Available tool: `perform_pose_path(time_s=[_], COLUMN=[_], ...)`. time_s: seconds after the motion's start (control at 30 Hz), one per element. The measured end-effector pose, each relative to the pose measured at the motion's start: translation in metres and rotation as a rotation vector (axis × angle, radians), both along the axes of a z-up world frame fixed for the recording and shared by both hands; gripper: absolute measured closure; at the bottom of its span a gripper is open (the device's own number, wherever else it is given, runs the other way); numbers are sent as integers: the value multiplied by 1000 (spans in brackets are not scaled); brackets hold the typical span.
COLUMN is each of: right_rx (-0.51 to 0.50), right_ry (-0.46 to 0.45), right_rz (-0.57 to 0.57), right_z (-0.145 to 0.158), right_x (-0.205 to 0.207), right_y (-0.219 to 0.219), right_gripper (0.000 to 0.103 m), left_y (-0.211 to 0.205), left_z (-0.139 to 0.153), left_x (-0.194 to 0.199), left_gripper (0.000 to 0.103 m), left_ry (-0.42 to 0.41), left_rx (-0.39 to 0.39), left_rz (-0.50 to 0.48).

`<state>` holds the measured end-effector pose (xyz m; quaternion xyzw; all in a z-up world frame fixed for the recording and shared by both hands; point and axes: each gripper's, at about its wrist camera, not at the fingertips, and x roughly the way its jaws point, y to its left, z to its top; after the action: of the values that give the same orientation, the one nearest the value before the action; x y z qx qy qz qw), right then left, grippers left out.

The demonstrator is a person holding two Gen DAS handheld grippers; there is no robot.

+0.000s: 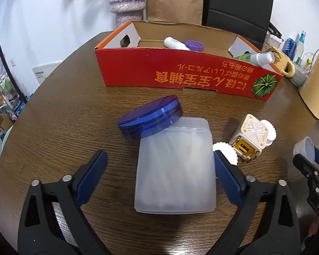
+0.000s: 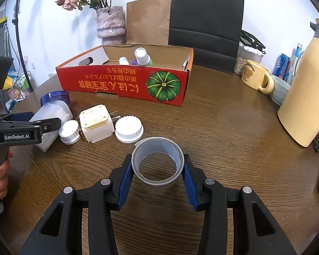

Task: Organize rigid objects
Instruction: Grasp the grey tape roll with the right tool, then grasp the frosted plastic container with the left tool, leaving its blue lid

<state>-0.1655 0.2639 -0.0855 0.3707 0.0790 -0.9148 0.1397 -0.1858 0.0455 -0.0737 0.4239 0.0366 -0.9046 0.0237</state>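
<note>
A frosted plastic jar (image 1: 174, 165) with a blue lid (image 1: 150, 116) lies on its side on the wooden table. My left gripper (image 1: 159, 159) is open, its fingers on either side of the jar, the right finger at its wall. My right gripper (image 2: 157, 170) is shut on a grey tape roll (image 2: 157, 161) and holds it just above the table; it also shows in the left wrist view (image 1: 304, 150). The red cardboard box (image 2: 125, 85) stands behind, holding small bottles (image 2: 142, 57) and a purple cap (image 1: 194, 45).
A white cube-shaped plug (image 2: 95, 123) and two white ribbed caps (image 2: 128, 128) lie between the jar and the tape. A cream thermos (image 2: 306, 97), a bear mug (image 2: 255, 77), paper bags (image 2: 204, 25) and a vase (image 2: 110, 23) stand at the back and right.
</note>
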Motion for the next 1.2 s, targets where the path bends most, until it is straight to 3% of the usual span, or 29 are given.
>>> perform_pose_path(time_s=[0.3, 0.67, 1.2], right_rx=[-3, -7, -27], right_ry=[3, 18, 53], right_rz=[9, -3, -20], right_z=[0, 2, 7], right_x=[2, 5, 15], right_y=[-5, -8, -8], right_gripper=[55, 55, 55], left_y=[3, 7, 10], left_z=[2, 2, 16], left_x=[1, 7, 35], left_gripper=[40, 41, 41], left_ry=[15, 27, 116], left_rx=[41, 33, 7], left_rz=[-48, -62, -62])
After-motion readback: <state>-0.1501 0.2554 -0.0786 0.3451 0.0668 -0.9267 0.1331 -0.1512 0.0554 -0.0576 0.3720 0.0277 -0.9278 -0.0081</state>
